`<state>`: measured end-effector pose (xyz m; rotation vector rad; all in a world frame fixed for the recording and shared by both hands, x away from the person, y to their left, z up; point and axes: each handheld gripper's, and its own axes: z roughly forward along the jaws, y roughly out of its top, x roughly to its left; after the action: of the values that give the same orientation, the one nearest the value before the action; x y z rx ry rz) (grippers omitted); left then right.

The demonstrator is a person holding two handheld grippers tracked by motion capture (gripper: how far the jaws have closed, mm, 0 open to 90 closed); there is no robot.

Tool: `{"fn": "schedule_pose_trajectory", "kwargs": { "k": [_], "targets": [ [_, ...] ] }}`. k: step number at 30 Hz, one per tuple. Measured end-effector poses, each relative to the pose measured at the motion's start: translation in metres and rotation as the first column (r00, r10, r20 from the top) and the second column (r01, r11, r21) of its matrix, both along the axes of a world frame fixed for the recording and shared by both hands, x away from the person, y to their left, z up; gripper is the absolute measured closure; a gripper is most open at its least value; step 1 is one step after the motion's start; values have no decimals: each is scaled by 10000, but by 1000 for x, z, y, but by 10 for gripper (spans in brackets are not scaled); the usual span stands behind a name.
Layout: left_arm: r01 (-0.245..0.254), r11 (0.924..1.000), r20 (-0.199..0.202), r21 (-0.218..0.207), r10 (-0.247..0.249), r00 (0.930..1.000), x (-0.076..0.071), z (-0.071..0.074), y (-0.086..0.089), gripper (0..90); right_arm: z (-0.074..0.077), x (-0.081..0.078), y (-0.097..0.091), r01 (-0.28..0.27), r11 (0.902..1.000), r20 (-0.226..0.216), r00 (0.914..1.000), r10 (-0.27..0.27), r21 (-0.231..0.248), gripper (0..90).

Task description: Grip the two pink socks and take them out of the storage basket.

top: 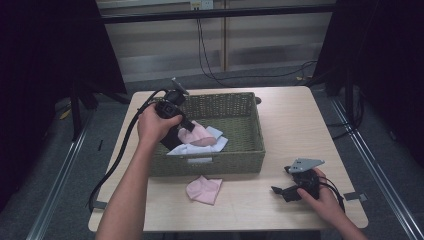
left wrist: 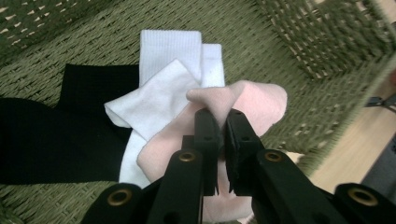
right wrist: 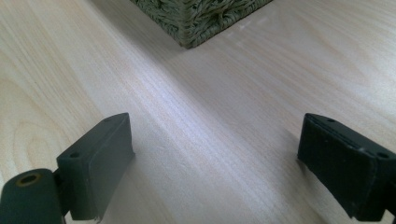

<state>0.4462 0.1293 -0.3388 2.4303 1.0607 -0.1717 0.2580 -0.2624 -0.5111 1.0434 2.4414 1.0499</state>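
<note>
On the table (top: 280,125) stands a green basket (top: 250,145) with white socks (left wrist: 163,88) and a black sock (left wrist: 56,135) inside. The left gripper (left wrist: 219,122) pinches a pink sock (left wrist: 254,100) above them — jaws closed. The right gripper (right wrist: 215,158) rests wide open, empty.

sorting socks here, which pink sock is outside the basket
The pink sock lying flat on the table, in front of the basket; the other pink one is inside it.
</note>
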Motion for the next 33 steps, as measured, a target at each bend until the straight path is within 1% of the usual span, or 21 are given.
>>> {"fn": "schedule_pose_trajectory", "kwargs": {
  "k": [5, 8, 9, 11, 14, 17, 19, 20, 22, 28, 29, 30, 33],
  "targets": [
    [33, 10000, -22, 36, -33, 10000, -4, 11, 1, 845, 0, 0, 0, 7, 10000, -6, 10000, -7, 4, 95],
    [39, 10000, -48, -84, -39, 10000, -6, 15, 2, 845, 0, 0, 0, 4, 10000, -3, 10000, -4, 2, 95],
    [0, 9999, -19, -154, 0, 10000, -7, 16, 2, 845, 0, 0, 0, 9, 10000, -7, 10000, -9, 7, 95],
    [39, 9999, 39, -111, -38, 10000, -9, 19, 4, 845, 0, 0, 0, -8, 10000, 10, 10000, 8, -2, 96],
    [18, 9998, 123, -199, -16, 9999, -12, 22, 6, 844, 0, 0, 0, 6, 10000, -6, 10000, -6, 5, 95],
    [106, 9998, 102, -161, -104, 9999, -15, 27, 7, 844, 0, 0, 0, 4, 10000, -2, 10000, -4, 5, 95],
    [73, 9995, 94, -305, -70, 9999, -17, 29, 7, 844, 0, 0, 0, 4, 10000, -1, 10000, -4, 2, 95],
    [143, 9993, 86, -332, -140, 9999, -18, 30, 7, 844, 0, 0, 0, -9, 10000, 9, 10000, 9, 0, 95],
    [80, 9987, 80, -497, -77, 9999, -20, 31, 7, 844, 0, 0, 0, -8, 10000, 9, 10000, 8, 0, 95],
    [339, 9987, -19, -389, -340, 9994, -26, 31, 4, 844, 0, 0, 0, 6, 10000, -5, 10000, -6, 6, 95],
    [349, 9984, -25, -450, -351, 9994, -28, 32, 3, 844, 0, 0, 0, 2, 10000, 1, 10000, -2, 5, 95],
    [463, 9978, -43, -477, -465, 9989, -29, 33, 3, 844, 0, 0, 0, 8, 10000, -7, 10000, -8, 6, 95],
    [522, 9971, 30, -561, -521, 9986, -34, 37, 3, 844, 0, 0, 0, 2, 10000, 2, 10000, -2, 5, 95]
  ]
}}
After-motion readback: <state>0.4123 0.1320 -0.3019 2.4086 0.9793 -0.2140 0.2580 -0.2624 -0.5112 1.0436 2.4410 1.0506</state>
